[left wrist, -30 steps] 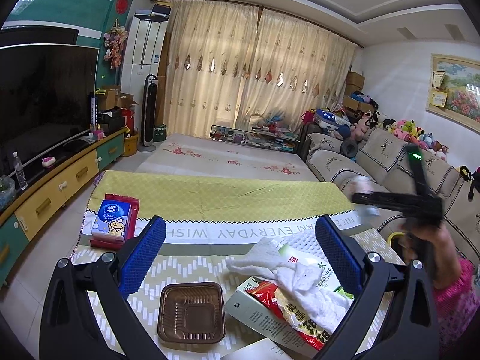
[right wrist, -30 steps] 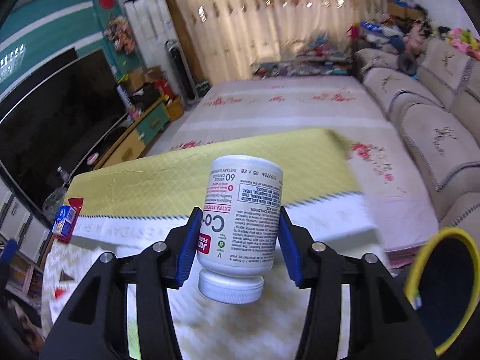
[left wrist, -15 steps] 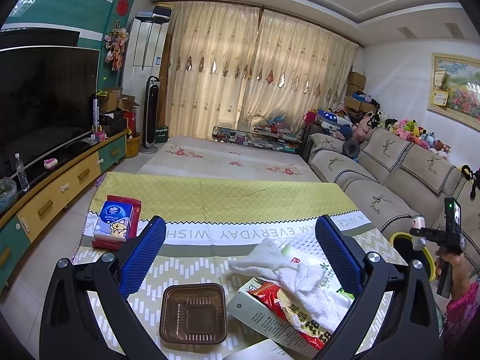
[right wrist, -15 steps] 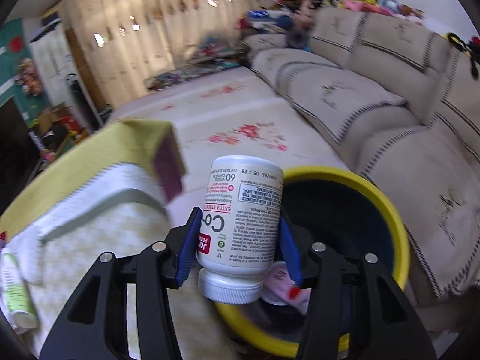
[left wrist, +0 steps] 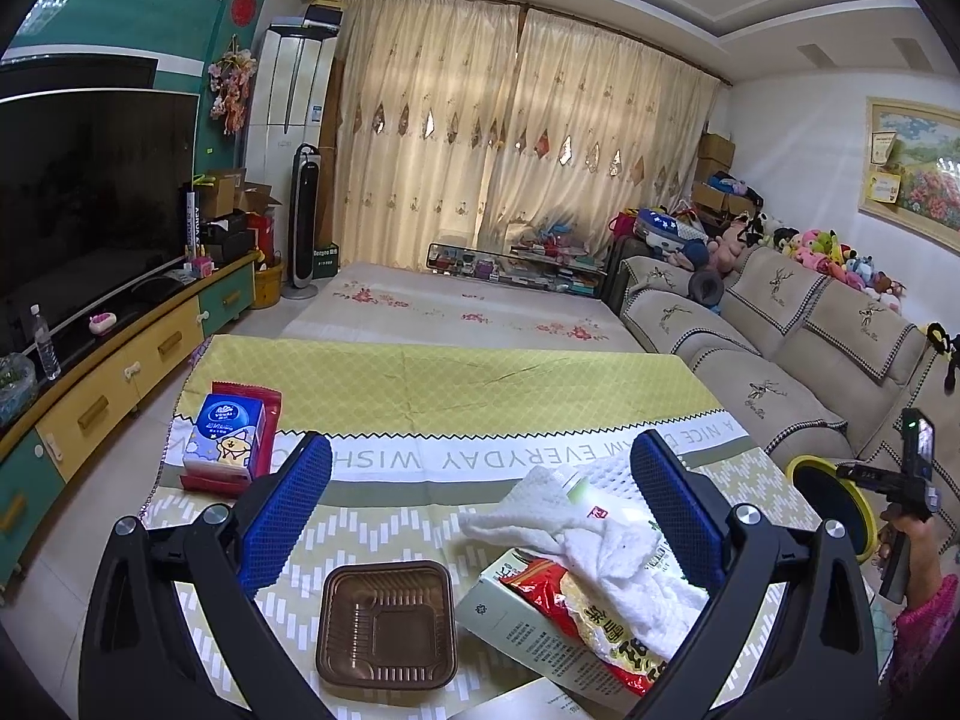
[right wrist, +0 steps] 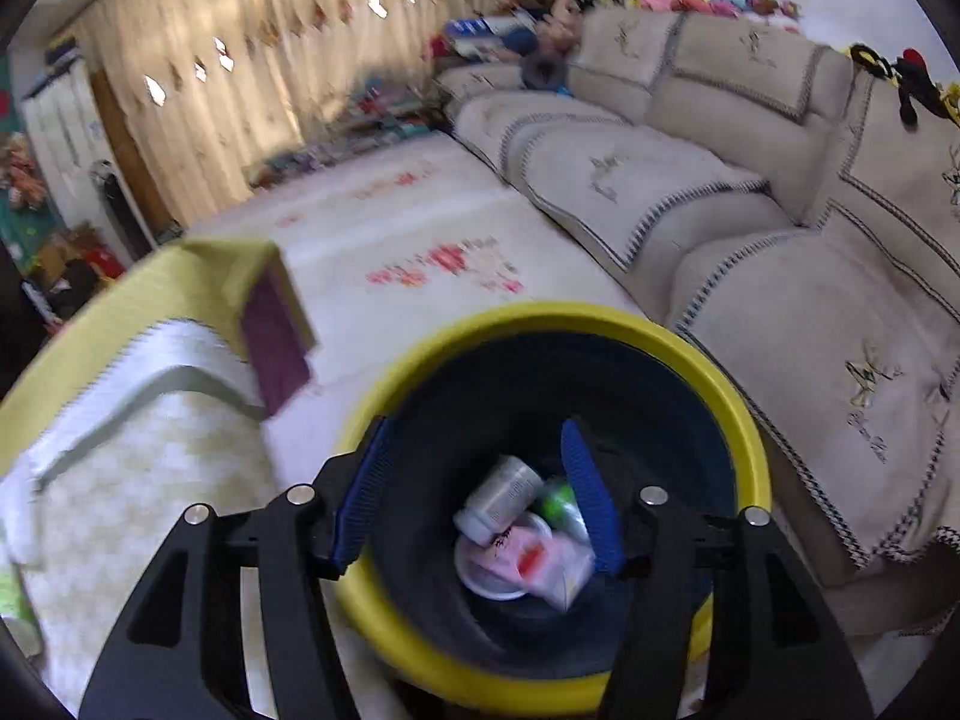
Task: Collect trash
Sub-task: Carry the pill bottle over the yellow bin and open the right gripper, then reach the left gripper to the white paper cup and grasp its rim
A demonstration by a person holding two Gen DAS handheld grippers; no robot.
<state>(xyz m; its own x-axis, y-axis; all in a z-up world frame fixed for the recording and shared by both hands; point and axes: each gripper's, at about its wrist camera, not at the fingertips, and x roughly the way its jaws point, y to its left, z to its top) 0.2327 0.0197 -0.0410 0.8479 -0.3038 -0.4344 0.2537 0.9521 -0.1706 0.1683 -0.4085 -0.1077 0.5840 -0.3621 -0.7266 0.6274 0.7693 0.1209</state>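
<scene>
White bottle (right wrist: 501,498) in yellow-rimmed bin (right wrist: 708,360), cap toward lower left, right hand-held gripper (right wrist: 477,492) opening, empty

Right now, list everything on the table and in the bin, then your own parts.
Brown plastic tray: one, brown, table's near edge.
Tissue pack: one, blue and white, on a red packet, table's left.
White cloth: one, white, draped over a carton and snack bag.
Bin: one, yellow rim, dark inside, beside the sofa.
Pill bottle: one, white, inside the bin on other trash.
Left gripper: blue pads, open, empty.
Right gripper: blue pads, jaws opening over the bin, nothing between.
</scene>
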